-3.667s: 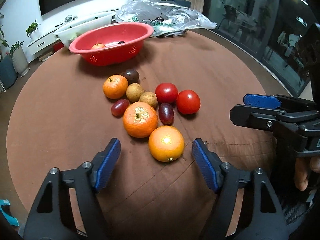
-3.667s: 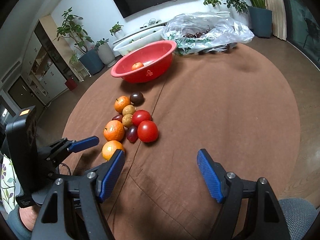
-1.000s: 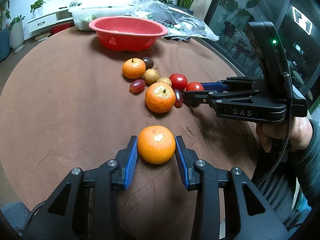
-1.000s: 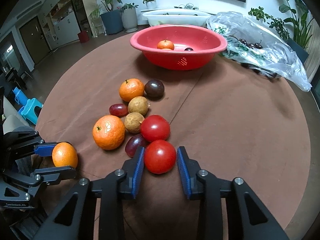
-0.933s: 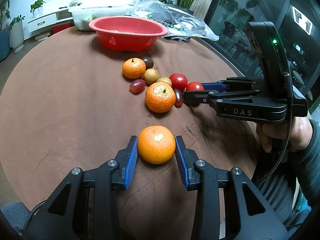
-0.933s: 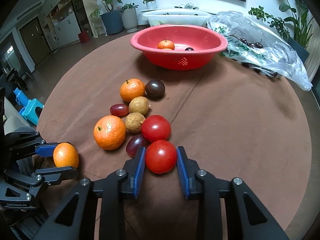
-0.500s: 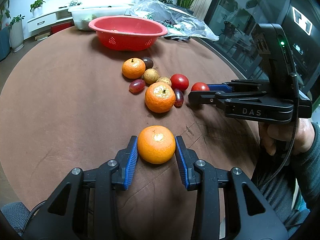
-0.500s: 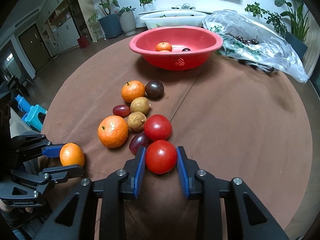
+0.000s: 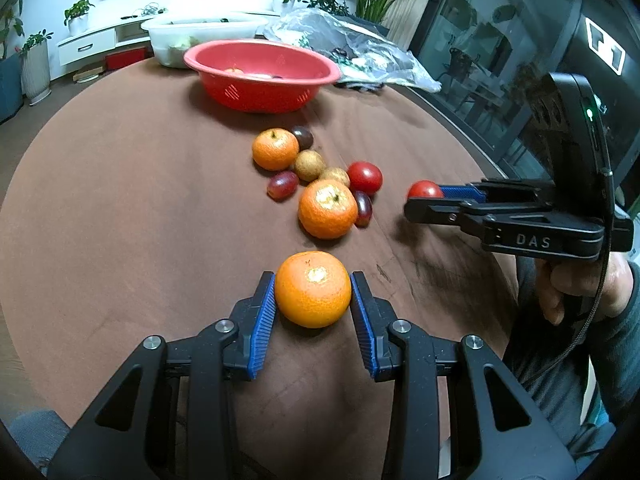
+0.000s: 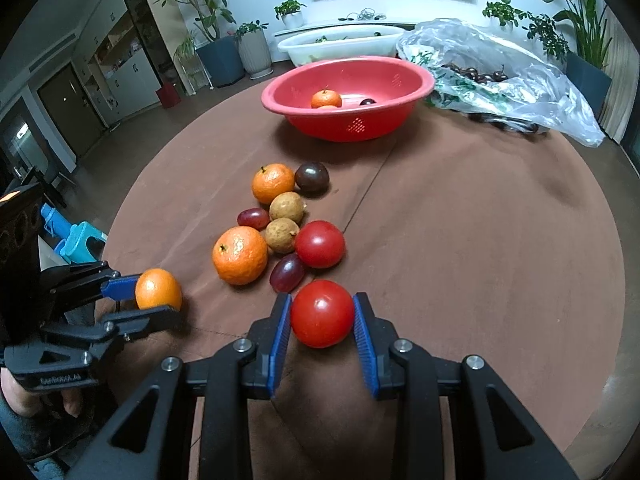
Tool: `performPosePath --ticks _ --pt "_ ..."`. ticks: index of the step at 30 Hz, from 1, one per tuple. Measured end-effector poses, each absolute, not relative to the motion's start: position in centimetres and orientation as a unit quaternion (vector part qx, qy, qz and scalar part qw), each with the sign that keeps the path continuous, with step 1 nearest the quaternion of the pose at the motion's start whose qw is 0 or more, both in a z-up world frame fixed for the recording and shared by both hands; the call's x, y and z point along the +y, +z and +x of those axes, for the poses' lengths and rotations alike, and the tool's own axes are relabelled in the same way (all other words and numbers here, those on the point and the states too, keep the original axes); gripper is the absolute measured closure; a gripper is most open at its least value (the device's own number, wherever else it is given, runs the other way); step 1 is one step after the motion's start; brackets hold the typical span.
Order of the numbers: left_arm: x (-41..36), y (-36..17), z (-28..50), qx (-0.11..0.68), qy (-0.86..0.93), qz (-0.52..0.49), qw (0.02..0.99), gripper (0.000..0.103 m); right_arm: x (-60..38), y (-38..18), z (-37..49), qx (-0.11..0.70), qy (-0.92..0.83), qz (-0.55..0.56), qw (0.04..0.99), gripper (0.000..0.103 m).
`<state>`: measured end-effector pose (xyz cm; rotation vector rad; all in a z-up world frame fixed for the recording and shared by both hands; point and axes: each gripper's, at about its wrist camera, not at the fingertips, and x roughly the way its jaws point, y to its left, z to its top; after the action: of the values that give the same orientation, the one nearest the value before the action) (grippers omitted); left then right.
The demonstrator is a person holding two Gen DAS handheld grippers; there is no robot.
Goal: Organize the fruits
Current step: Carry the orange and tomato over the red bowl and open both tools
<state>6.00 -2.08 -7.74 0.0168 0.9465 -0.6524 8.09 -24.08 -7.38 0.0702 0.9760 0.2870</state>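
My left gripper [image 9: 313,294] is shut on an orange [image 9: 313,289], held just over the brown table; it also shows in the right wrist view [image 10: 158,289]. My right gripper [image 10: 322,316] is shut on a red tomato [image 10: 322,313], lifted clear of the fruit pile; the tomato also shows in the left wrist view [image 9: 424,191]. The pile holds two oranges [image 10: 240,255], a tomato [image 10: 320,244], two longans [image 10: 282,235], grapes [image 10: 287,272] and a dark plum [image 10: 312,177]. A red basket [image 10: 352,124] at the far side holds an orange [image 10: 326,99] and a dark fruit.
A clear plastic bag of cherries [image 10: 496,76] lies at the table's far right. A white tub [image 10: 340,46] stands behind the basket. The round brown table's [image 10: 500,240] edge curves close on the right.
My right gripper has lifted the tomato up and away from the pile, toward the right. My left gripper has kept hold of the orange, and the view has shifted slightly.
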Motion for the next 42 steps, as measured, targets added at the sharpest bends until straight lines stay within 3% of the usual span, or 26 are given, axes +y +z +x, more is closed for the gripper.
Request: performPosePath --ticks 12,25,42 --pt "-0.1 -4.0 11.0 0.419 -0.289 -0.002 0.861 0.069 -27.9 -4.0 10.4 0.44 0.098 0.065 0.89 0.069" --pt "-4.1 2.0 21.6 0.383 -0.286 0.048 0.877 0.069 -27.6 3.2 17.8 0.372 0.109 0.066 0.919 0.069" --pt "-9.4 -3.7 30.2 0.434 -0.279 0.095 0.852 0.069 -24.8 -2.7 28.3 0.444 0.103 0.024 0.89 0.069"
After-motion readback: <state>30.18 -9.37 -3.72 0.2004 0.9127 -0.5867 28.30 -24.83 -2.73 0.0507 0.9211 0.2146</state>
